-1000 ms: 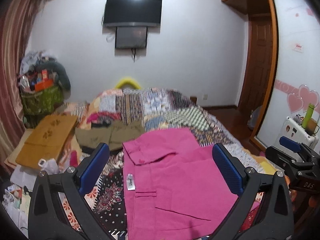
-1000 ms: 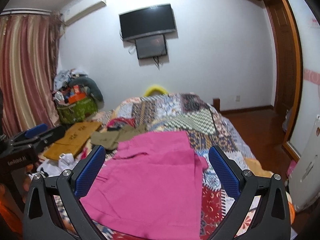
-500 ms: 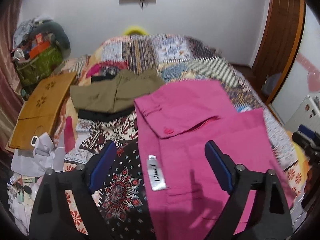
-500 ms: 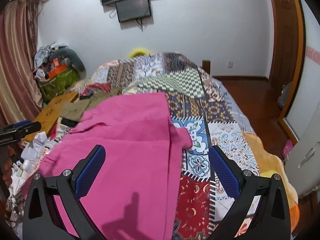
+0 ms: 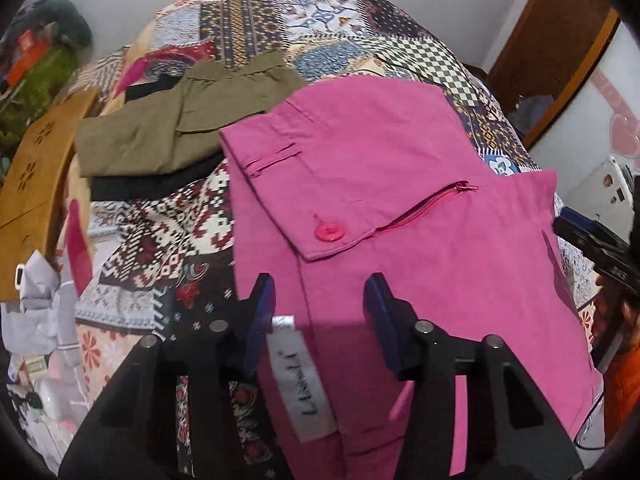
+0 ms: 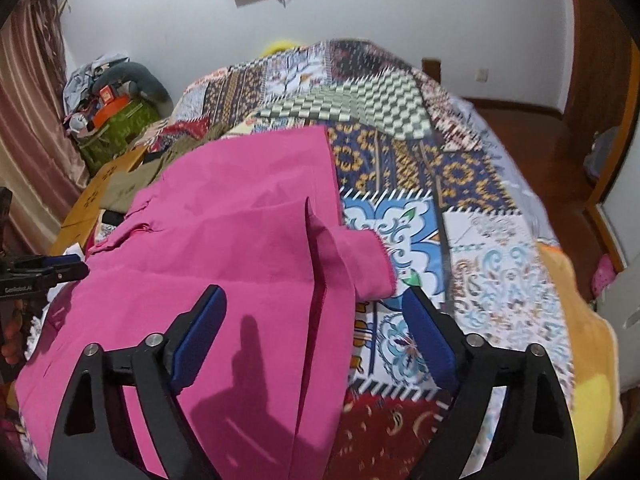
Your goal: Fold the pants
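Pink pants [image 5: 380, 184] lie spread on the patchwork bed, with the waistband, pink button [image 5: 329, 233] and open zipper showing in the left wrist view. My left gripper [image 5: 320, 312] is open, narrower than before, low over the waistband edge by a white label [image 5: 300, 384]. In the right wrist view the pants [image 6: 224, 240] lie with a leg hem [image 6: 360, 256] folded up at their right edge. My right gripper [image 6: 316, 332] is open wide, just above that edge. Neither gripper holds cloth.
Olive folded pants [image 5: 168, 120] lie on a black garment beyond the pink ones. A wooden board [image 5: 36, 184] and loose clutter sit at the bed's left. The patchwork quilt [image 6: 480, 220] stretches right. The other gripper shows at the right edge [image 5: 592, 240].
Both grippers have dropped down and forward toward the pants. The left jaws have narrowed over the waistband edge; the right jaws stay wide.
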Motion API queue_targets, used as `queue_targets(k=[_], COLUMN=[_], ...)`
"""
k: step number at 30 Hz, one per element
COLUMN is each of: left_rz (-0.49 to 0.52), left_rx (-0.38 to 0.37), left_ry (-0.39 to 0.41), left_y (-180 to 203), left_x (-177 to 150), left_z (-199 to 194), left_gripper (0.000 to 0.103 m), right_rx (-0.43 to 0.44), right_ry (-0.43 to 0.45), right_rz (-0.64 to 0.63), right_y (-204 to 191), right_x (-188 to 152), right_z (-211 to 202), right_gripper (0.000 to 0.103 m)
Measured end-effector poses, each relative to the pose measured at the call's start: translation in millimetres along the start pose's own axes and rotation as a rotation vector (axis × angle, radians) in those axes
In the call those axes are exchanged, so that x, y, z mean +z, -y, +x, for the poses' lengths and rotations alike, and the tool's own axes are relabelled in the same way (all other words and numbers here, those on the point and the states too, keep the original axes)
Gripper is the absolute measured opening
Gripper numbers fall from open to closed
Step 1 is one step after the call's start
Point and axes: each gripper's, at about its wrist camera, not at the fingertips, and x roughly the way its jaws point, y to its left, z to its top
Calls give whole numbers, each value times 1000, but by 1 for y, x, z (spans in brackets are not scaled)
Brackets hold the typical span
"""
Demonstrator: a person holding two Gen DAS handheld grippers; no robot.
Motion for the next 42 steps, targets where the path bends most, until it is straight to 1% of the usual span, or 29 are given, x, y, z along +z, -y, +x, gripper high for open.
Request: queue_targets(k=[2,3,5,6,8,9,10,11,12,13,14,15,19,26,29,34,37,40,42], left_rz=[12,13,3,-9,-40,-53,-59,-52,-42,-33,-20,-7,52,103,95,121,126,110,99], left_rx=[-5,-11,-32,-50,-80,-89,-92,-83,-73,-63,-49,-32,27,126,103,125,111,96,110], left_ry=[-5,-14,-26,-32,-37,-36,-32,-25,-19,-13,-8,-3,18,49,44,50,51,45,67], left_y=[0,-1,-6,-8,-11,-12,-10,-9,-7,-6,-4,-1,5,6,2,6,3,2,1], left_x=[3,5,7,7,6,5,3,1,-1,-2,-3,-4,-8,-13,-12,-14,-15,-15,-12], left_z=[4,6,9,10,10,10,10,9,8,8,7,6,6,10,10,10,7,1,-8], left_gripper=[46,45,43,41,35,33,31,30,28,25,24,22,20,20,20,21,21,21,20], right_rx=[23,35,55,69,90,91,93,97,101,106,94,76,55,18,-7,-26,-41,-58,-53], right_ry=[-29,-46,-73,-85,-97,-99,-97,-92,-87,-82,-79,-77,-80,-98,-109,-117,-119,-116,-115], right_rz=[12,16,24,31,43,49,52,54,57,60,60,55,47,18,-11,-19,-13,-30,-53], right_y=[4,5,6,6,7,7,8,8,9,10,12,12,16,16,11,12,12,11,10], right_x=[2,2,2,1,0,0,-1,-2,-3,-3,-3,-3,-4,-7,-7,-6,-7,-9,-9], right_z=[10,15,23,26,29,31,30,29,28,28,27,27,27,30,32,33,32,26,21], right_gripper=[77,75,65,63,52,49,43,35,31,23,12,9,4,3,3,3,3,3,4])
